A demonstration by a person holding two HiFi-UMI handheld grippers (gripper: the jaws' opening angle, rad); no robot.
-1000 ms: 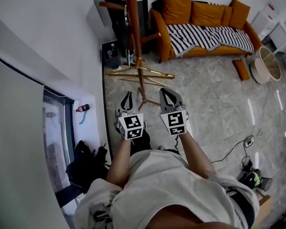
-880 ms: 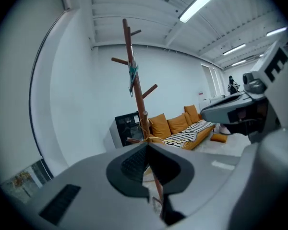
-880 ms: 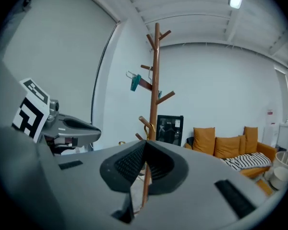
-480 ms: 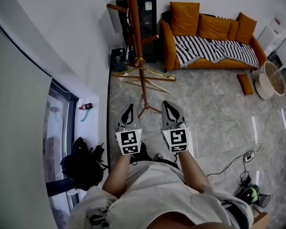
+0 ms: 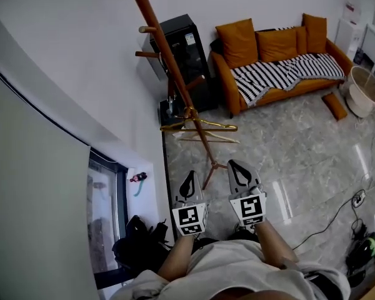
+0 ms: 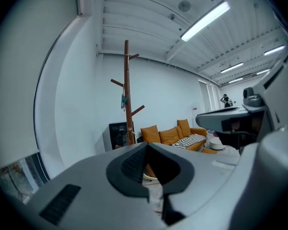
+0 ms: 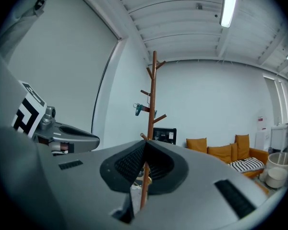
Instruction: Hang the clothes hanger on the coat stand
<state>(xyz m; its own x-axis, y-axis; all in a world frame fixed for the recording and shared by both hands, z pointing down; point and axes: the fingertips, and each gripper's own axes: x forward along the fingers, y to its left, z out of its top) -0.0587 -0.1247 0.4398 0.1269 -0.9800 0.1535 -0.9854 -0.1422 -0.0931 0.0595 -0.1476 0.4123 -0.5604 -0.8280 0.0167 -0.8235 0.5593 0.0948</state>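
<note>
A brown wooden coat stand rises by the white wall. On a low peg of it hang a gold wire hanger and a paler hanger just beneath. My left gripper and right gripper are held side by side in front of me, short of the stand's foot, both shut with nothing between the jaws. The left gripper view shows the coat stand ahead over the left gripper. In the right gripper view the coat stand is straight ahead past the right gripper.
An orange sofa with a striped blanket stands at the back wall, with a black cabinet beside the stand. A round white basket is at far right. A black bag lies by the window, and cables trail over the marble floor.
Both grippers have risen together and kept side by side. The head view has tilted up, so more of the stand's pole shows. The hangers have stayed on the peg.
</note>
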